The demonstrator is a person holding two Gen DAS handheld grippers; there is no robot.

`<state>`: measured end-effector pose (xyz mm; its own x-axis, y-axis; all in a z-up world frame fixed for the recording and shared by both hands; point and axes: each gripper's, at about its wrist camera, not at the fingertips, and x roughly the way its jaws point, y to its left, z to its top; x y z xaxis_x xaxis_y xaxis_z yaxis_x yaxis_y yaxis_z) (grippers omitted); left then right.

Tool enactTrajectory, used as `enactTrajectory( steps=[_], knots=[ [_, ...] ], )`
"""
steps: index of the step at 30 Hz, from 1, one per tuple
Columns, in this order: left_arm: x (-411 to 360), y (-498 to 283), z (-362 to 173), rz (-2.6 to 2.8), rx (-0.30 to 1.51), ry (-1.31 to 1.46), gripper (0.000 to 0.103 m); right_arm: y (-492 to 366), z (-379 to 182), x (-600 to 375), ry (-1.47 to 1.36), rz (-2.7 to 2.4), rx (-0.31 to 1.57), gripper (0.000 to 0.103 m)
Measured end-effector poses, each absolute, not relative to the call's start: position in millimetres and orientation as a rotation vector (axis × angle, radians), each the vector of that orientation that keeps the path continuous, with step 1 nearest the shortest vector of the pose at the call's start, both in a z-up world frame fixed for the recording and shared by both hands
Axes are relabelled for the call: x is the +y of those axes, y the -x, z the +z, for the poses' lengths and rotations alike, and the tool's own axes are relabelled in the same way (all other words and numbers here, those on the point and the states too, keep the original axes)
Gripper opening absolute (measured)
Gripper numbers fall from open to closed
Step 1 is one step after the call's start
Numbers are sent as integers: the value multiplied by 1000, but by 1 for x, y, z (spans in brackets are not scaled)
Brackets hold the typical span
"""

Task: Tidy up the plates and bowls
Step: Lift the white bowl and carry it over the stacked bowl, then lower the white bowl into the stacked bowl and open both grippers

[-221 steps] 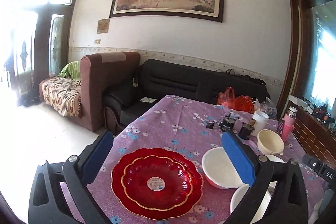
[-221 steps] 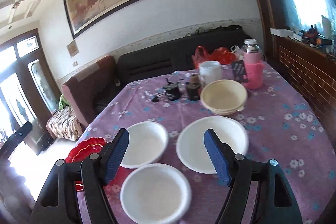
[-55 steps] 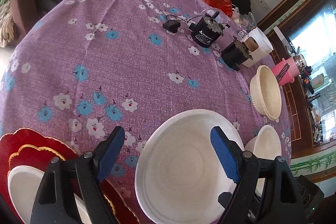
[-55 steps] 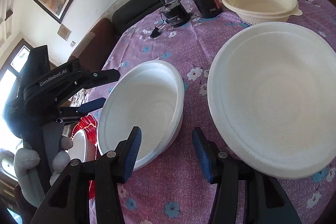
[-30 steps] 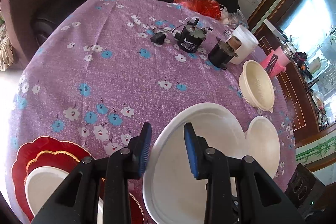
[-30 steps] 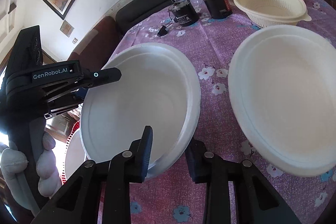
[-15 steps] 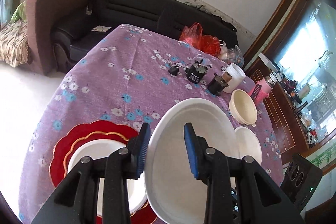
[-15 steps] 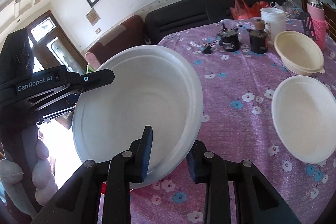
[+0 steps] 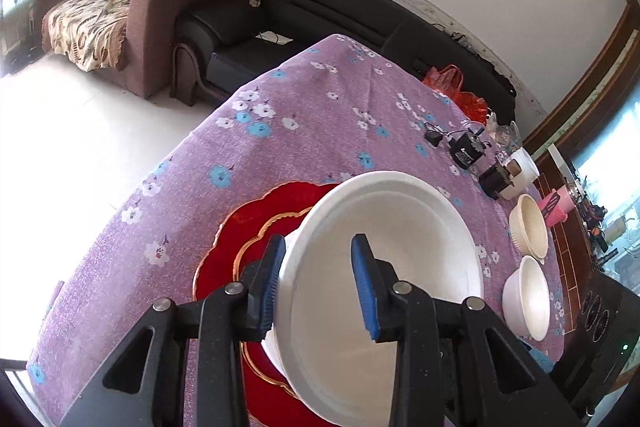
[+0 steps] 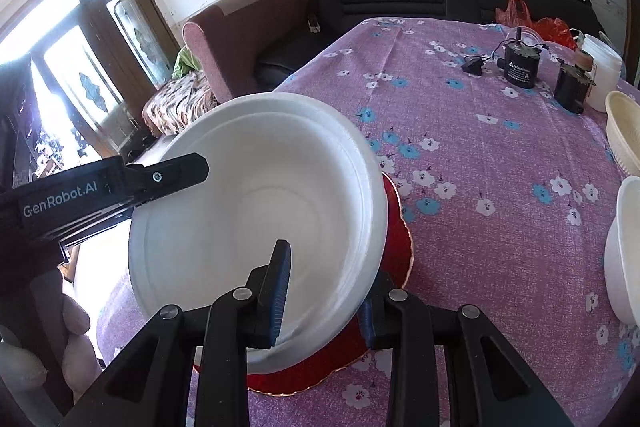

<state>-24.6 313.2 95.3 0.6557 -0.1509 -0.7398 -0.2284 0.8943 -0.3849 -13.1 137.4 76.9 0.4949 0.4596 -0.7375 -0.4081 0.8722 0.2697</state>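
Left wrist view, left gripper [image 9: 318, 285]: blue pads clamped on the near rim of the big white bowl [image 9: 400, 235], one pad outside the wall and one inside
Left wrist view, big white bowl: held tilted above the red plates [image 9: 244, 227], covering most of them; a second white bowl edge [image 9: 289, 239] peeks out just beside the left pad, sitting on the red plates
Left wrist view, red plates: two scalloped plates stacked, the smaller gold-rimmed one on top, on the purple flowered tablecloth [image 9: 280, 131]
Left wrist view, other dishes: a smaller white bowl [image 9: 526, 297] and a cream bowl [image 9: 528, 225] lie well apart on the far right side of the cloth
Left wrist view, clutter: a black motor [image 9: 466, 151], a white jar [image 9: 524, 169]

Right wrist view, right gripper [image 10: 324, 293]: pads closed on the near rim of the same big white bowl [image 10: 256, 211], left pad inside the bowl, right pad under the outer edge
Right wrist view, left gripper [image 10: 120, 183]: its black finger reaches over the bowl's left rim
Right wrist view, red plates [image 10: 396, 227]: show as a red crescent under and right of the bowl
Right wrist view, table edge: white bowl [image 10: 624, 251] and cream bowl [image 10: 622, 131] at the far right, near each other
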Motion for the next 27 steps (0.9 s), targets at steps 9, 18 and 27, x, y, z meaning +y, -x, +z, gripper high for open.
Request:
enactTrajectory(
  steps=[9, 18, 27],
  knots=[
    [333, 49, 95, 131, 805, 475, 60, 17, 88, 152, 40, 508, 801, 53],
    [333, 139, 146, 194, 614, 364, 78, 40, 122, 107, -27, 353, 654, 67],
    [223, 115, 186, -266, 529, 342, 87, 111, 137, 6, -110, 101, 610, 69]
  ],
)
